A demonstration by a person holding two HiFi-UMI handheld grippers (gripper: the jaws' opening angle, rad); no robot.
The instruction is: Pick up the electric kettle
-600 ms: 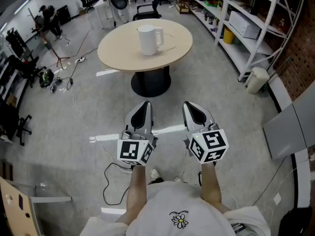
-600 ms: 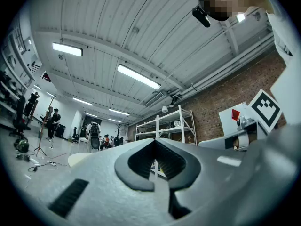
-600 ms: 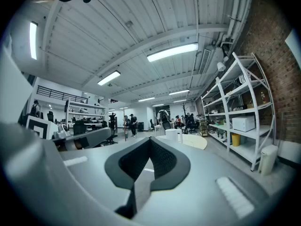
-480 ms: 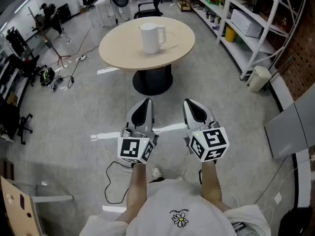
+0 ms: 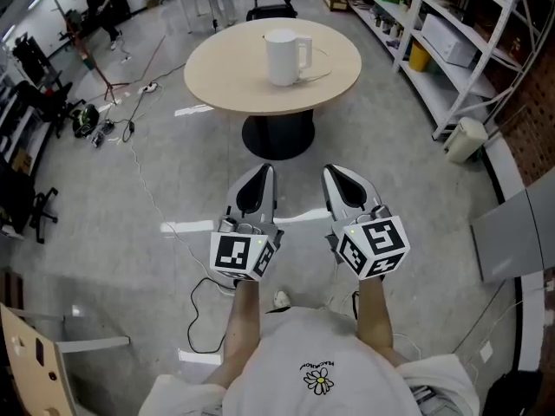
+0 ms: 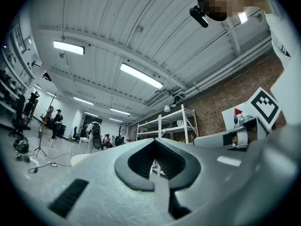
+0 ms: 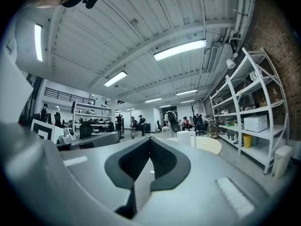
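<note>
A white electric kettle [image 5: 285, 56] with its handle to the right stands on a round beige table [image 5: 225, 72] far ahead of me; the right gripper view shows the kettle [image 7: 184, 136] small in the distance. My left gripper [image 5: 261, 173] and right gripper [image 5: 336, 173] are held side by side at waist height, well short of the table, both shut with nothing between the jaws. In the left gripper view the left gripper [image 6: 155, 143] points slightly upward toward the ceiling, and the kettle is hidden there. The right gripper [image 7: 151, 141] points level.
The table rests on a black pedestal base [image 5: 277, 133]. White shelving [image 5: 460, 33] lines the right wall, with a white bin [image 5: 466, 139] below it. Cables [image 5: 201, 302] trail over the grey floor near my feet. Office chairs and people are at the far back.
The table and kettle have slid down and to the right in the head view, so they look closer. Both grippers stay shut, side by side.
</note>
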